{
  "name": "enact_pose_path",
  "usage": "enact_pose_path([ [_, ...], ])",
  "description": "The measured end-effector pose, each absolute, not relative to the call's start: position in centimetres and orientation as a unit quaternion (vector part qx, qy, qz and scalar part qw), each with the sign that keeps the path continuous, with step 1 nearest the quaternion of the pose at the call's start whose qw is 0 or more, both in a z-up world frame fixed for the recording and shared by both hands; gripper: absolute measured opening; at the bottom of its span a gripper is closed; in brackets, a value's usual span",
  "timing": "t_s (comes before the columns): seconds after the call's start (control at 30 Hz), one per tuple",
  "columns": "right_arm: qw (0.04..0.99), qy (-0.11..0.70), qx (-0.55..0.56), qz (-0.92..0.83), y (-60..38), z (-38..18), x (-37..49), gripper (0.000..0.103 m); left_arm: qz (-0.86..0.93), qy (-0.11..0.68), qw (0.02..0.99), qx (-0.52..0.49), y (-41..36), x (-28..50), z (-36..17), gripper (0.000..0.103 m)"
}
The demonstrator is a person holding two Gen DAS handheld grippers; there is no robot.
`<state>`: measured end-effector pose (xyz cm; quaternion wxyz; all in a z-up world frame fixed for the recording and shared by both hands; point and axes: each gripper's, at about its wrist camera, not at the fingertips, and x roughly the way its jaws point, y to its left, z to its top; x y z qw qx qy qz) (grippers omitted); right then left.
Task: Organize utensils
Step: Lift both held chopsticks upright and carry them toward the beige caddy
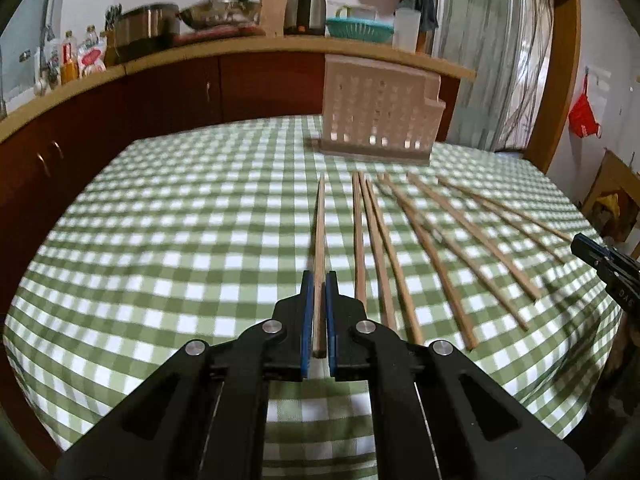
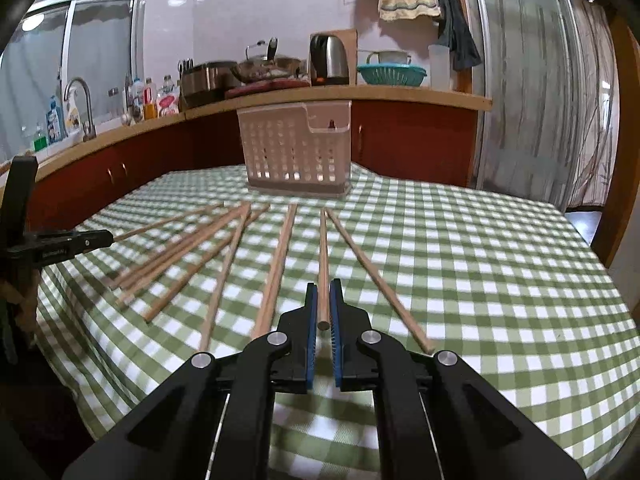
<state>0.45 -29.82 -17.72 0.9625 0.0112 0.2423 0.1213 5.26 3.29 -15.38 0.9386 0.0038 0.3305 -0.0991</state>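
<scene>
Two black tools each clench one thin wooden chopstick by its near end: left tool (image 1: 319, 280), chopstick (image 1: 320, 224); right tool (image 2: 323, 290), chopstick (image 2: 323, 256). Held so far back, either could pivot and miss the pale slotted plastic basket (image 2: 296, 148) upper centre

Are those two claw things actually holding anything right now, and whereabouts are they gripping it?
Yes. The left gripper and the right gripper each pinch one wooden chopstick near its close end.

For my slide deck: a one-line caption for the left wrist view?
Left gripper shut on one wooden chopstick, other chopsticks lying on the checked tablecloth before a slotted basket.
</scene>
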Motion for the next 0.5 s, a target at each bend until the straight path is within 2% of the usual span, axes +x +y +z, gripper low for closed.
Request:
enact_pose_path([
  [0.3,0.972,0.194,0.03,0.127,-29.4,-12.7,0.7,0.007,-0.089,0.252,0.964,0.005,3.8,4.3,-9.3,0.006],
  [0.5,0.974,0.184,0.033,0.127,-29.2,-9.8,2.5,0.007,-0.099,0.232,0.968,0.0,4.1,5.0,-6.1,0.006],
])
